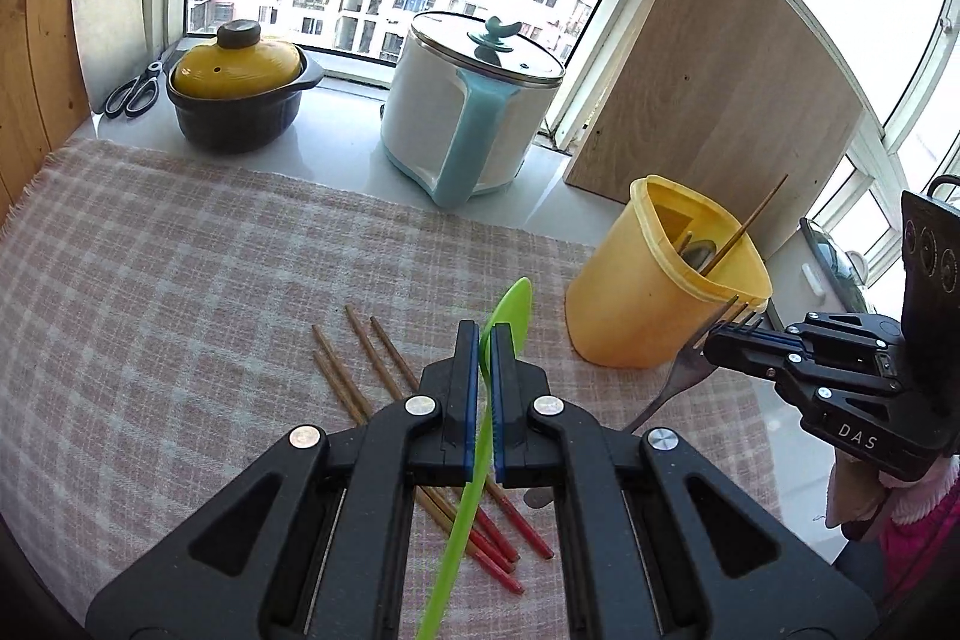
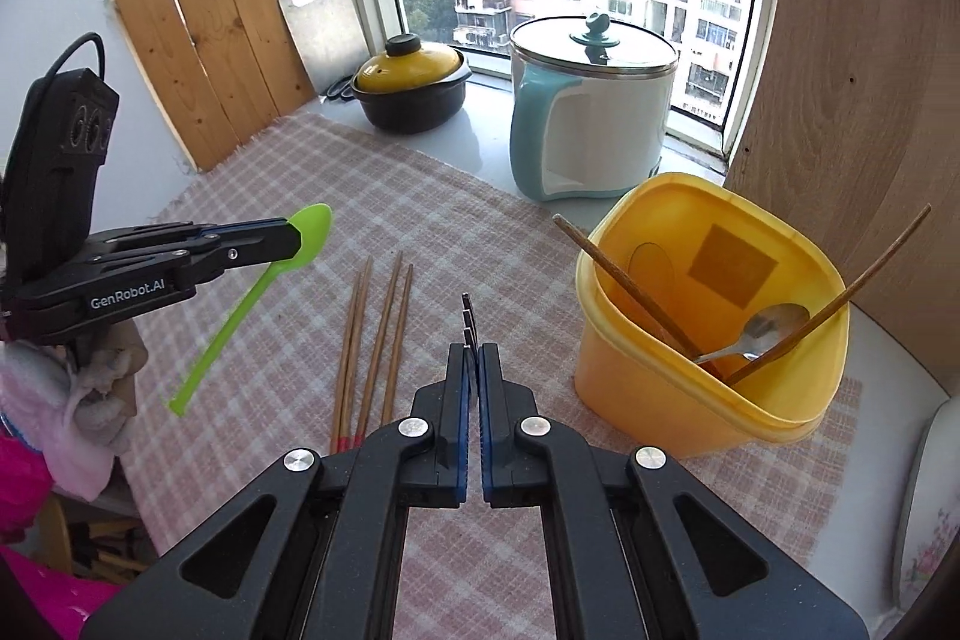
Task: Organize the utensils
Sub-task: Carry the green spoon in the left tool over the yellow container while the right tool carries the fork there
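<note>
My left gripper [image 1: 483, 340] is shut on a green plastic spoon [image 1: 509, 305], lifted above the checked cloth [image 1: 180, 280]; its handle hangs down and back under the jaws. From the right wrist view, the left gripper [image 2: 296, 236] and green spoon [image 2: 252, 298] hang at the left. My right gripper [image 2: 474, 353] is shut on a metal fork [image 2: 467, 316], tines poking out past the tips. The right gripper [image 1: 711, 343] holds the fork [image 1: 677, 383] beside the yellow tub [image 1: 648, 322]. Inside the tub [image 2: 690, 400] are a metal spoon [image 2: 765, 327] and two chopsticks.
Several red-tipped chopsticks [image 2: 375, 340] lie on the cloth between the grippers. Behind stand a white and blue pot [image 2: 591, 112], a black pot with a yellow lid [image 2: 411, 91], scissors [image 1: 135, 91] and a cutting board [image 1: 108, 16]. A wooden panel [image 1: 708, 88] leans right of the tub.
</note>
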A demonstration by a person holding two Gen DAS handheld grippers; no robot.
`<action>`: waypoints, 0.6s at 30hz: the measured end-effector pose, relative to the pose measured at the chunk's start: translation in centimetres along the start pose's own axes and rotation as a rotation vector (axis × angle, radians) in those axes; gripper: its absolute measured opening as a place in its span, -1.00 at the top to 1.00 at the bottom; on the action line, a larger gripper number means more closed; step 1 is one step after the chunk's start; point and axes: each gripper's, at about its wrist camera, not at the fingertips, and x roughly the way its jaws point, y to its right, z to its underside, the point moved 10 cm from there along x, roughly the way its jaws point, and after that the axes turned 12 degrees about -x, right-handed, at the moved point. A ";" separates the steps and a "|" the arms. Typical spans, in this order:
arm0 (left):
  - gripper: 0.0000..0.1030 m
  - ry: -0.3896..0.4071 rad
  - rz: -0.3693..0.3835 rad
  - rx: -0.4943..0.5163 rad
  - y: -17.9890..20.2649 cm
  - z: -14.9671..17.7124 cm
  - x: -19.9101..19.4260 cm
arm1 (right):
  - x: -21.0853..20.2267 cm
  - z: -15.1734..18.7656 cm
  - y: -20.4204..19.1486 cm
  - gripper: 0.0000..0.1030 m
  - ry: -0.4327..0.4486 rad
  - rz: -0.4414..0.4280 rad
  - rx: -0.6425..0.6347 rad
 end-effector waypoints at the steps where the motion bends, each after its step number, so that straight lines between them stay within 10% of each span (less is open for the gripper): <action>1: 0.98 0.002 0.004 0.000 0.4 -0.1 0.0 | -0.4 0.0 0.3 0.97 0.006 0.003 -0.003; 18: 0.98 0.057 0.115 -0.006 9.3 -2.7 0.2 | -8.2 -0.4 5.8 0.97 0.086 0.061 -0.016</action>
